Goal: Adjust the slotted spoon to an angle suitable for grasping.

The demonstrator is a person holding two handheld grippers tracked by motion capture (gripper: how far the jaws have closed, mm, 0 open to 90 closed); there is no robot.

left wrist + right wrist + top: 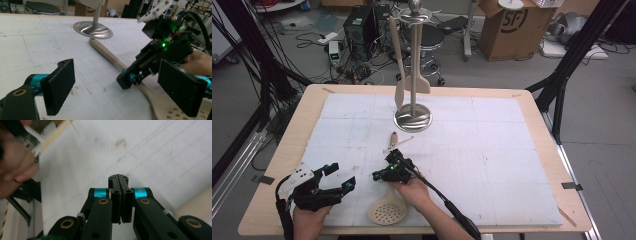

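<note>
Your right gripper (pixel 379 175) hangs low over the slotted spoon (pixel 388 200), its jaws clenched pad to pad on nothing, their tips just beside the handle rather than around it. The spoon lies flat on the tabletop (pixel 492 165), perforated bowl near your edge, handle aimed at the rack (pixel 413 117), where a spatula (pixel 399 65) already hangs, likely the spoon's destination. Your left gripper (pixel 339 176) waits alongside with jaws released and wide, seemingly ready to steady or take the spoon.
</note>
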